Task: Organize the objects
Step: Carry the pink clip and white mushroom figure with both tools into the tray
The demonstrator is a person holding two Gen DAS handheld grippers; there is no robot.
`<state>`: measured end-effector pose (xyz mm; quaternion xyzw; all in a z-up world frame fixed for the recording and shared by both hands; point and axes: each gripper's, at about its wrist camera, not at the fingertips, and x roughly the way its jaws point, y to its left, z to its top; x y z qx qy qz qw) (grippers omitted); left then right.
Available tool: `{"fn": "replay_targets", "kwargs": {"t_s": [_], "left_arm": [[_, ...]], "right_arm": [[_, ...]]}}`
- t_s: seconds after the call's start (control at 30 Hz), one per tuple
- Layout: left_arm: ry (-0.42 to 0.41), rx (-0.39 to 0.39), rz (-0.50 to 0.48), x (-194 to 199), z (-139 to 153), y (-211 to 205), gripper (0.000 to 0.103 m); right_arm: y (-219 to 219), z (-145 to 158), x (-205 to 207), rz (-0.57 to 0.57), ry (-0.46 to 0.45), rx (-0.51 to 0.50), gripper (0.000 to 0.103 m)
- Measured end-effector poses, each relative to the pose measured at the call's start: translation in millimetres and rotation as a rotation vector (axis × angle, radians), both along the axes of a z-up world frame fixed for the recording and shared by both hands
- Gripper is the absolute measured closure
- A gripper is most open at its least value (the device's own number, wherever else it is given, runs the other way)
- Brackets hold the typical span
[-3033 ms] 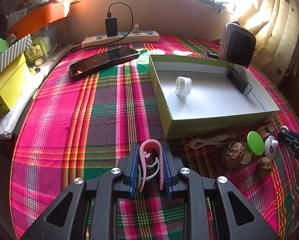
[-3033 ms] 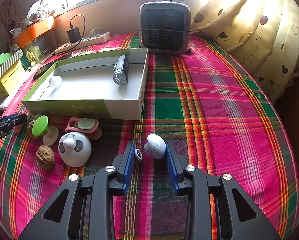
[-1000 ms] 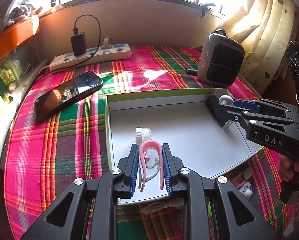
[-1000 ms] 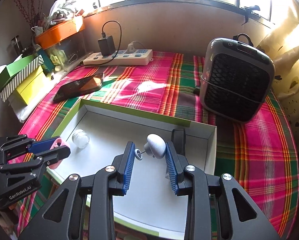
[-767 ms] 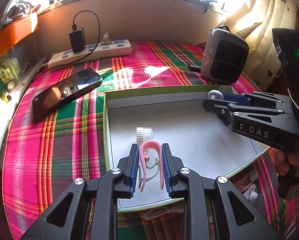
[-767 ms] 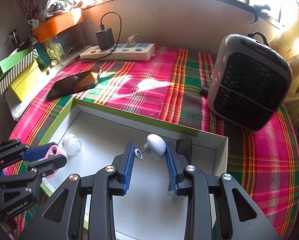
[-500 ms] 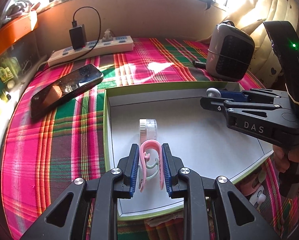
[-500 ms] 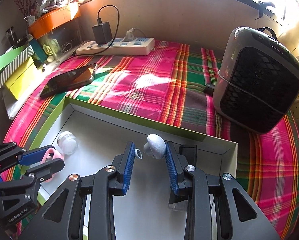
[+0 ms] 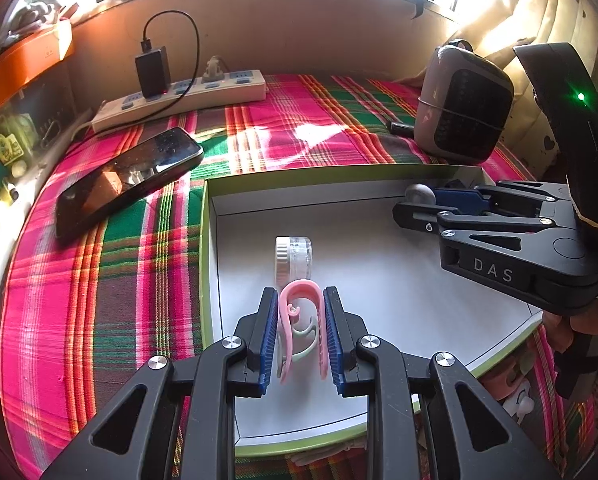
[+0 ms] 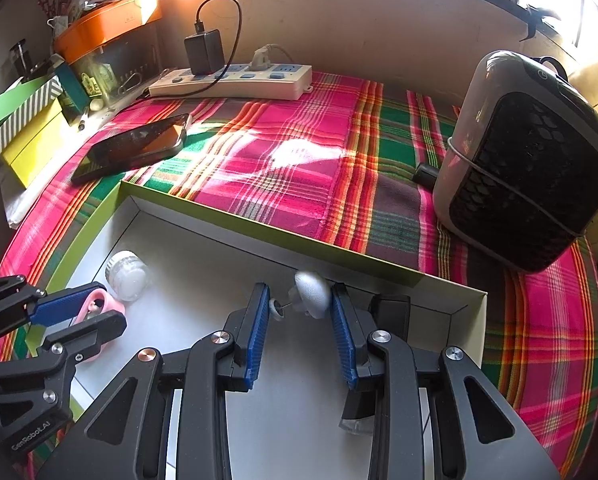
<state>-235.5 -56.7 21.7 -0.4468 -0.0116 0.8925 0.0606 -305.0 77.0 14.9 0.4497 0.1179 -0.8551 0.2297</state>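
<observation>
The left gripper (image 9: 301, 332) pinched one pink clip (image 9: 302, 320) between its blue pads, a pale green curl inside the clip's loop. It hung over the near left part of the one open box (image 9: 209, 280), a shallow white tray with a green rim that sat on the plaid cloth at the near side of the table (image 9: 99, 280). Just beyond the clip, one small clear jar (image 9: 293, 256) with a white ribbed lid lay on its side on the box floor.

The right gripper (image 10: 301, 312) was closed on one white egg-shaped thing (image 10: 313, 288) with a small ring on a pin at its side, and held it close to the box's far wall. One black block (image 10: 391, 314) lay in the box's far right corner, just beside the right finger.

Beyond the box lay one phone (image 10: 133, 148) toward the left edge, one power strip (image 10: 235, 80) along the far edge with a black charger (image 10: 204, 52) plugged in, and one small heater (image 10: 527, 184) toward the far right corner.
</observation>
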Motion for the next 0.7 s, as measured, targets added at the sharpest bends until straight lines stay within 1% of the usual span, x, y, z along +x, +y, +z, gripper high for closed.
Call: {"fn": "replay_targets", "kwargs": {"t_s": [0.43,0.7], "left_arm": [[-0.002,-0.011,-0.003,-0.8,-1.1,0.7,0.082],[-0.004,-0.011,-0.003,-1.5,-0.6,0.8,0.081]], "right_arm": [[-3.5,-2.1,-2.2,-0.001,-0.004,0.027,0.07],[-1.9,-2.4,-2.7,-0.011,-0.008,0.025,0.07]]}}
